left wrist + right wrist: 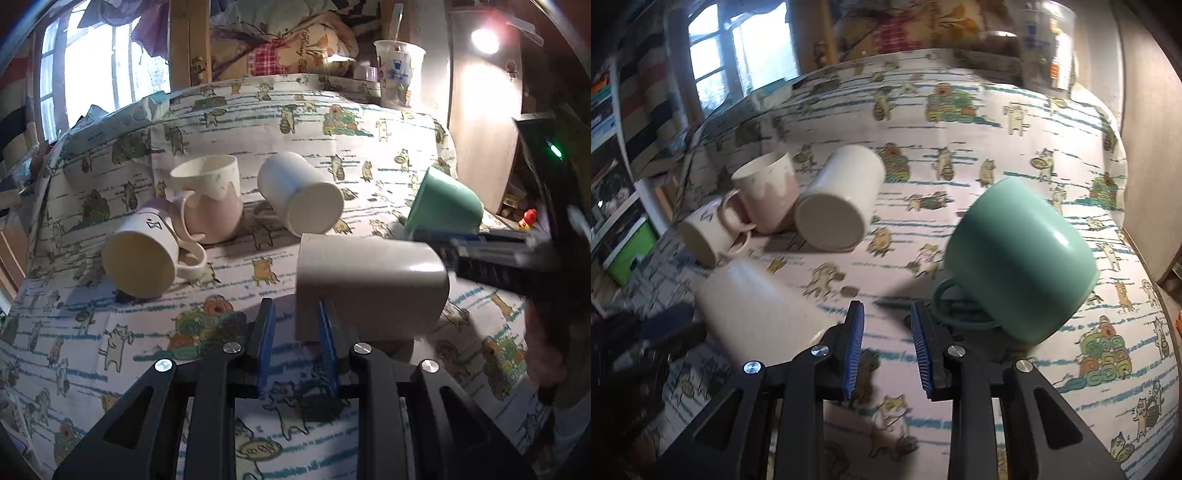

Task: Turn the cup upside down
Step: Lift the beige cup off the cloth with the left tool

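A beige-grey cup (369, 284) lies tilted on its side just beyond my left gripper (295, 314). The left gripper's jaws stand apart and its right finger (327, 332) touches the cup's rim side. The same cup shows at lower left in the right wrist view (757, 310). A green mug (1019, 258) is tipped over, handle toward my right gripper (886, 317), whose jaws stand apart and hold nothing. The green mug (443, 203) and the right gripper body (517, 258) show at right in the left wrist view.
A cartoon-print cloth covers the table (258, 122). At left stand a pink drip mug (210, 199), a white mug on its side (140, 254) and a white tumbler on its side (299, 195). A clear plastic cup (397, 74) stands at the back edge.
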Action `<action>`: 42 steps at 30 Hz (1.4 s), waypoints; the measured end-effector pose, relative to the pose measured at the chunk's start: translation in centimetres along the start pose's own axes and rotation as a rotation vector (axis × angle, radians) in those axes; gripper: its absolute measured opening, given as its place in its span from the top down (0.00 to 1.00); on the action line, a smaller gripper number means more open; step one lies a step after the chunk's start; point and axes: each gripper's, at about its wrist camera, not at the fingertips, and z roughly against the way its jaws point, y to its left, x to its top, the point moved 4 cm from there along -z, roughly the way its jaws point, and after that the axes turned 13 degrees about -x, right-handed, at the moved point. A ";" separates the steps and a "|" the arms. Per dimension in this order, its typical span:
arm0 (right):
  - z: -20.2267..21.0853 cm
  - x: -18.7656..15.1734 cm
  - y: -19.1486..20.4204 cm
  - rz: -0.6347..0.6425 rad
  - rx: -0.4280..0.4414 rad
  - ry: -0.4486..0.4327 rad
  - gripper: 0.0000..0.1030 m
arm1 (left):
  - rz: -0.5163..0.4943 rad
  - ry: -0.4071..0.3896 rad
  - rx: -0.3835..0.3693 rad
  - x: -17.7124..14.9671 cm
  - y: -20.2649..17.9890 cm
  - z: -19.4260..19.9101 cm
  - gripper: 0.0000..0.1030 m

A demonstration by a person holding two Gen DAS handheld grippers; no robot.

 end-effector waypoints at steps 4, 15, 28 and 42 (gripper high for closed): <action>1.4 -1.6 0.8 0.015 0.043 0.018 0.72 | -0.002 -0.013 -0.013 0.2 0.4 0.2 0.78; 4.7 -3.7 2.3 0.077 -0.067 -0.039 0.72 | 0.052 -0.061 -0.022 -0.7 2.1 2.2 0.78; 1.3 0.5 1.7 0.056 -0.088 -0.079 0.72 | 0.105 -0.030 0.032 -1.6 4.1 2.1 0.78; 4.2 -3.3 5.1 0.152 0.096 -0.052 0.72 | 0.109 -0.041 0.064 -1.9 4.5 3.5 0.78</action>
